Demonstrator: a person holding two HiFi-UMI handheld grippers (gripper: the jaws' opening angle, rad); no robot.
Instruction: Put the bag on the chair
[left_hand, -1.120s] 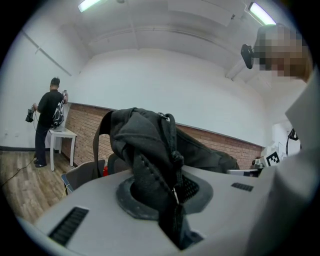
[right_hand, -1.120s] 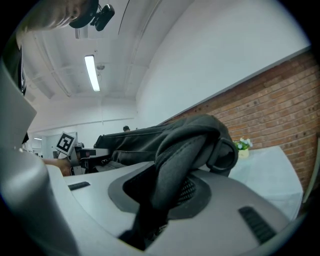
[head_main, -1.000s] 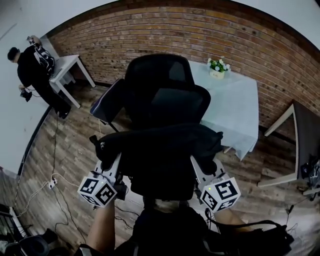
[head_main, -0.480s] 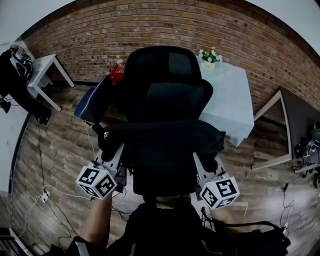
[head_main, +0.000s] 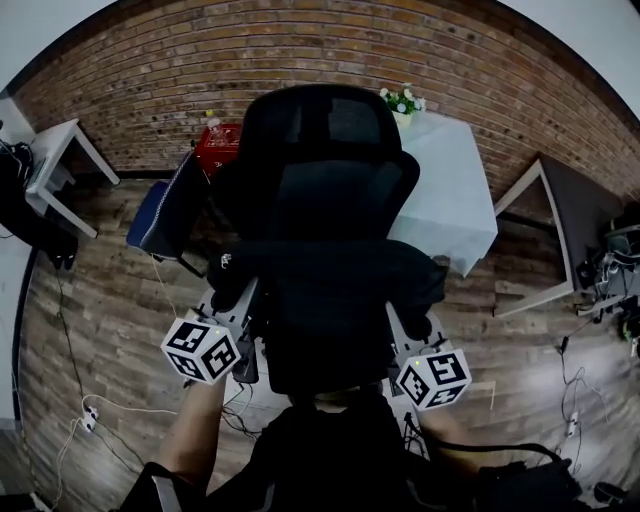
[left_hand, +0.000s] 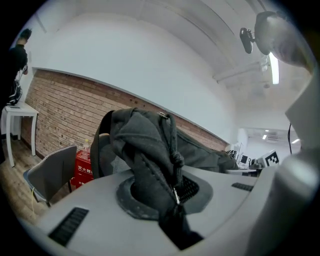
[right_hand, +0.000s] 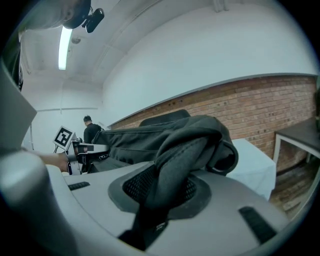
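A black bag (head_main: 325, 315) hangs stretched between my two grippers, right in front of the black office chair (head_main: 320, 150), hiding its seat. At the bag's left end my left gripper (head_main: 243, 305) is shut on it; in the left gripper view its jaws (left_hand: 162, 197) pinch a fold of bag (left_hand: 145, 145) with a zip. My right gripper (head_main: 403, 322) is shut on the right end; in the right gripper view its jaws (right_hand: 157, 197) clamp a padded strap of the bag (right_hand: 195, 142). Both marker cubes sit low in the head view.
A white-clothed table (head_main: 445, 195) with a flower pot (head_main: 403, 100) stands behind the chair to the right. A red box (head_main: 220, 145) and a blue-grey chair (head_main: 160, 210) are to the left. A small white table (head_main: 55, 150), a dark table (head_main: 570, 215) and floor cables (head_main: 90, 415) ring the area.
Both grippers have carried the bag forward toward the chair and a little lower. The view has swung right; the person at the far left has slid to the edge.
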